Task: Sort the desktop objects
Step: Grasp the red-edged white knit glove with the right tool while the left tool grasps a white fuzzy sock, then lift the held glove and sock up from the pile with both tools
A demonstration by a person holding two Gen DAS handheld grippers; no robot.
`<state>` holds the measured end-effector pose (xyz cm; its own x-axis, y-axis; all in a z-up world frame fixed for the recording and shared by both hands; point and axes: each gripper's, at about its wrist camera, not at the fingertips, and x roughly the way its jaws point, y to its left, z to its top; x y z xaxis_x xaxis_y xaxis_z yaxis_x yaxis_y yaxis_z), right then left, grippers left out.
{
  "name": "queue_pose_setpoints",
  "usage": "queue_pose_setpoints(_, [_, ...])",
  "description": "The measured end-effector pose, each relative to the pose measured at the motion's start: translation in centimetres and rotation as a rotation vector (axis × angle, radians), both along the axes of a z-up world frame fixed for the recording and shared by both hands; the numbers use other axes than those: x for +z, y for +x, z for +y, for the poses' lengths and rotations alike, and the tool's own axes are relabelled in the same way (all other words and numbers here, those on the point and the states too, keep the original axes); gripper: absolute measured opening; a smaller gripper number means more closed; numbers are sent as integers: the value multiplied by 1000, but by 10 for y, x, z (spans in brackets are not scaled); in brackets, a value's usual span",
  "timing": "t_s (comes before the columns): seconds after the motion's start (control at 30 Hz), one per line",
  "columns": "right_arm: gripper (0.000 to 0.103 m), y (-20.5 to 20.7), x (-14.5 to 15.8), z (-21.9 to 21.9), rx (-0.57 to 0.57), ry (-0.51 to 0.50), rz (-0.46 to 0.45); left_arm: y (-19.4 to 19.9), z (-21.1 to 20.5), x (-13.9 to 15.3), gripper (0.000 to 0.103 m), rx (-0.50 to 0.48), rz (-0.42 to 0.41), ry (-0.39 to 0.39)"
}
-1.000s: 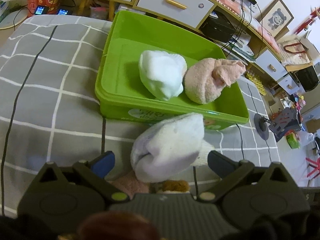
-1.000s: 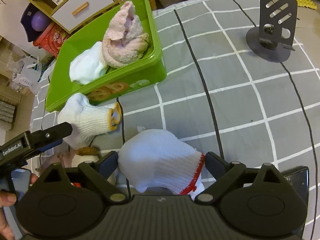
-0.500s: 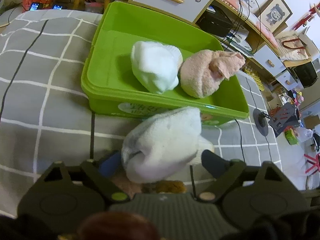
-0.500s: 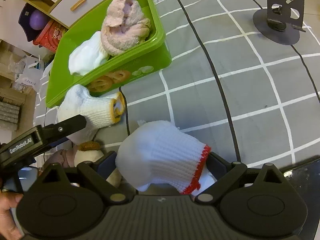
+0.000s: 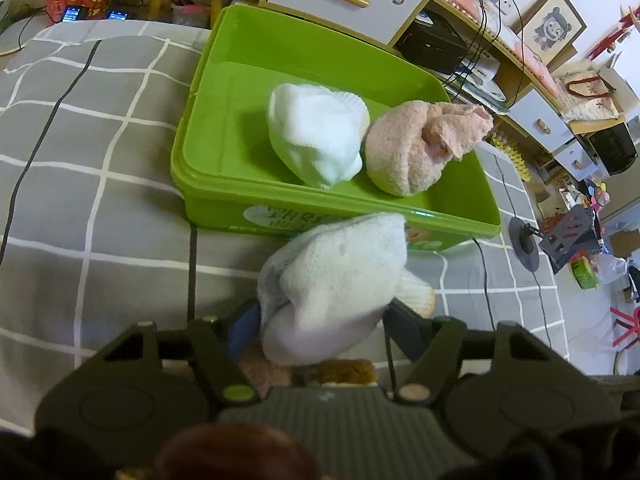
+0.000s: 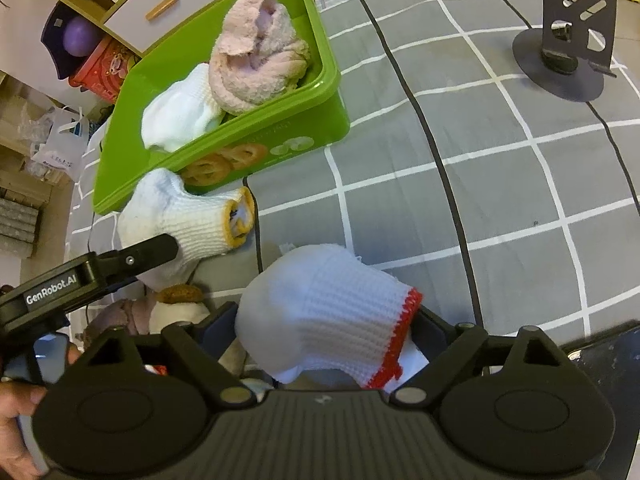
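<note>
While both fingertips sit hidden behind fabric, left tool (image 5: 322, 316) clamps yellow-cuffed white glove bundle (image 5: 332, 288) just near of green bin (image 5: 208, 196), right tool (image 6: 324, 328) clamps red-cuffed white glove bundle (image 6: 324, 312) above grey checked cloth (image 6: 500, 200), white roll (image 5: 316, 132) and pink roll (image 5: 404, 152) touching in bin, items beneath tools indistinct.

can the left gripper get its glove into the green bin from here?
Probably yes. The left gripper holds the yellow-cuffed glove right at the green bin near wall; the bin's left half looks open beside the two bundles.
</note>
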<state>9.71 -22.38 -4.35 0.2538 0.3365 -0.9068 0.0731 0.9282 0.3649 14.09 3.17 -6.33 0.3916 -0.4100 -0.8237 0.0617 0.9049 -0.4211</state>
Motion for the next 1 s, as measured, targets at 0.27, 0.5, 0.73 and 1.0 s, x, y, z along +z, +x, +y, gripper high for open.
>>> queue_pose_setpoints(0.27, [90, 3, 9, -11, -39, 20, -20, 0, 2, 3, 63, 2, 2, -8])
queue_pose_setpoints(0.5, [90, 5, 19, -24, -79, 42, -37, -3, 1, 8, 57, -7, -2, -22])
queue_pose_setpoints(0.73, [90, 6, 31, -34, -114, 61, -59, -7, 1, 17, 49, -22, -15, -43])
queue_pose_setpoints(1.0, [90, 8, 42, -46, -157, 87, -87, -10, -4, 24, 46, -54, -40, -57])
